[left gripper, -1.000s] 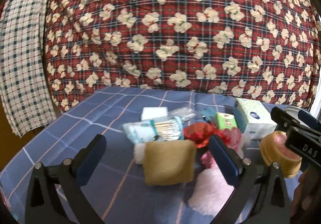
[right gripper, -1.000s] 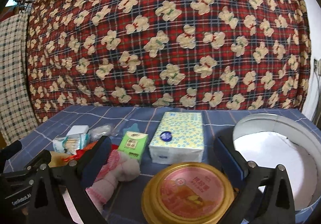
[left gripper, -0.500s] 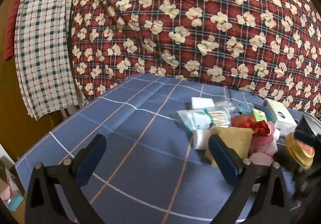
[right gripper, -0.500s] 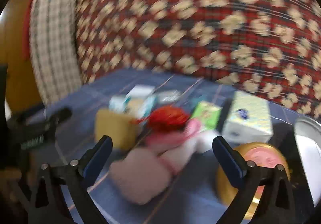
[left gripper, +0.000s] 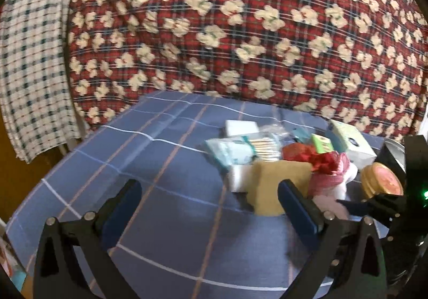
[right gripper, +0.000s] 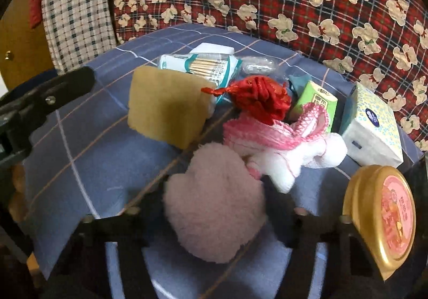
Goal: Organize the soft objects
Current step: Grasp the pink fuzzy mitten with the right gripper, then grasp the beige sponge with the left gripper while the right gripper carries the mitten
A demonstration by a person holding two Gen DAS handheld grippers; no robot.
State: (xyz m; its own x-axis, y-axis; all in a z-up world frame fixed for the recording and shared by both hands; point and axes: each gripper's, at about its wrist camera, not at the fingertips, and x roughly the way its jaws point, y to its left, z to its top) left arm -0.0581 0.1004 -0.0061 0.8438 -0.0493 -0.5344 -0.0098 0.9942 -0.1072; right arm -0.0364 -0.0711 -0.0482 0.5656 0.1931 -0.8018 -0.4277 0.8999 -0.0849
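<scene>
Right wrist view: the right gripper (right gripper: 214, 208) has just been closing, and its jaws now sit against both sides of a fluffy pale-pink plush pad (right gripper: 214, 202) lying on the blue checked tablecloth (right gripper: 80, 149). Just behind the pad lie a pink-and-white knitted cloth (right gripper: 281, 138), a red fabric flower (right gripper: 262, 98) and a tan sponge block (right gripper: 165, 106) (the sponge stands slightly tilted). Farther back are a pack of cotton swabs (right gripper: 203, 66), a green tissue pack (right gripper: 315, 101) and a boxed tissue pack (right gripper: 371, 127); a gold round tin (right gripper: 385, 221) stands at the right. In the left wrist view the left gripper (left gripper: 208, 210) hovers with jaws wide apart and nothing between them, over bare cloth beside the pile.
</scene>
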